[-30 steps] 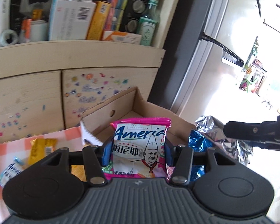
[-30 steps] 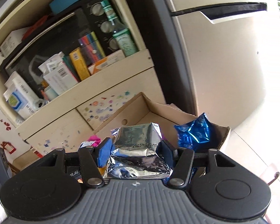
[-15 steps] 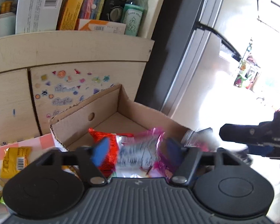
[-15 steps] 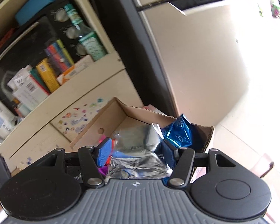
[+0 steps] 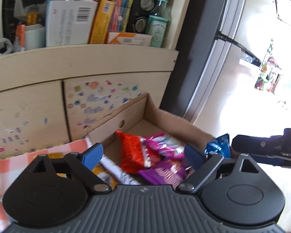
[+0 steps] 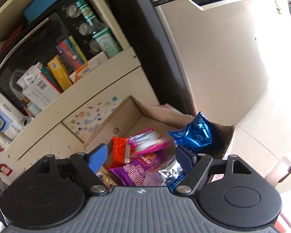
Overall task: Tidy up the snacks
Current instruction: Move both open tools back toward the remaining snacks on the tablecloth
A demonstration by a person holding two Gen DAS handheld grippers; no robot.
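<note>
Now both claws hang with their fingers spread wide and nothing between them, over the near end of the cardboard box [image 5: 164, 116]. Between the left claw [image 5: 143, 154] fingers lie an orange packet [image 5: 131, 151], a pink packet [image 5: 164, 143] just right of it and overlapping it, and a purple packet [image 5: 164, 172] nearer. A blue foil packet [image 5: 218, 147] stands at the box's right side. Through the right claw [image 6: 140, 158] a crumpled silver foil packet [image 6: 169, 169] shows near the right finger, beside the purple one. Left of the box, a checked cloth [image 5: 71, 148] covers the surface.
</note>
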